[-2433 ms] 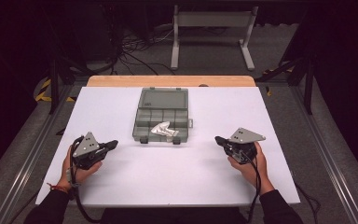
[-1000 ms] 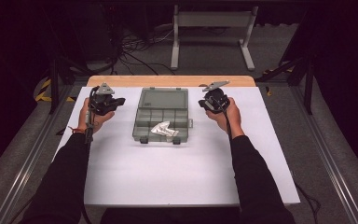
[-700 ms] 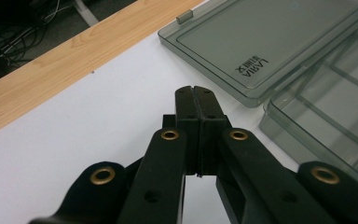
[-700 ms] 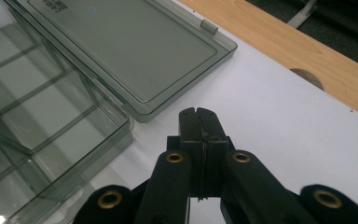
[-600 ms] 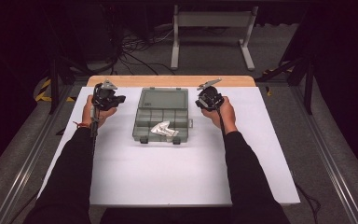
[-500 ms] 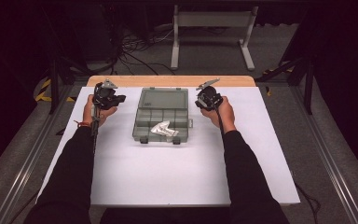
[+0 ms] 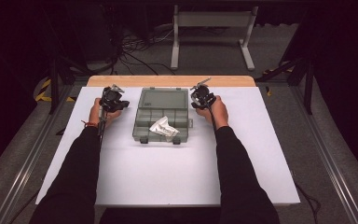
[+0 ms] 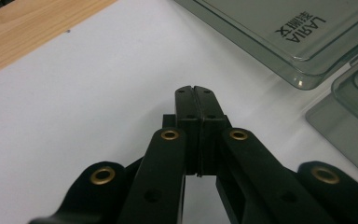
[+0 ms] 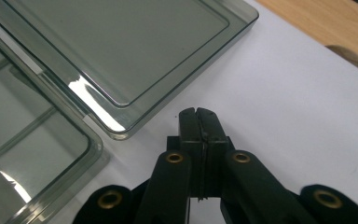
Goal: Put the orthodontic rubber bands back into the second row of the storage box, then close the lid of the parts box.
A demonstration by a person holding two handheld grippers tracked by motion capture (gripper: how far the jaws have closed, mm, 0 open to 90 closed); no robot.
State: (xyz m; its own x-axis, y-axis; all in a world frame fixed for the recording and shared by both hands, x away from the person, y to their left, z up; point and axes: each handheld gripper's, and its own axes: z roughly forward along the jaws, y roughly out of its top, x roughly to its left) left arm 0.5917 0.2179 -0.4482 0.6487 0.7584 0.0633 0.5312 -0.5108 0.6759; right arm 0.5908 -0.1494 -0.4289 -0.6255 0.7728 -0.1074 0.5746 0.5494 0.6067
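Grey and see-through, the plastic organizer box [image 7: 162, 115] lies open in the middle of the far half of the table [image 7: 135, 182], its flat lid [image 7: 163, 98] folded back toward the far edge and its divided tray nearer the person. A crumpled white packet [image 7: 163, 127] rests in the tray's near compartments. In the left gripper view the lid [image 8: 279, 32] carries dark printed lettering near its corner.

The left hand-held gripper [image 7: 117, 103] sits just beside the lid's left edge, and the right hand-held gripper [image 7: 199, 96] just beside its right edge — one on each side of the box, both pointing inward at it. Neither touches the plastic as far as the views show.

Seen from its own camera, the left hand-held gripper [image 8: 196, 89] has its two black jaws pressed together with nothing between them, tips over the white table surface short of the lid's rounded corner. The right hand-held gripper [image 9: 198, 112] is the same — jaws pressed together, empty, tips near the lid's corner [image 9: 116, 133]. A strip of bare wood [image 7: 168, 80] shows along the table's far edge.
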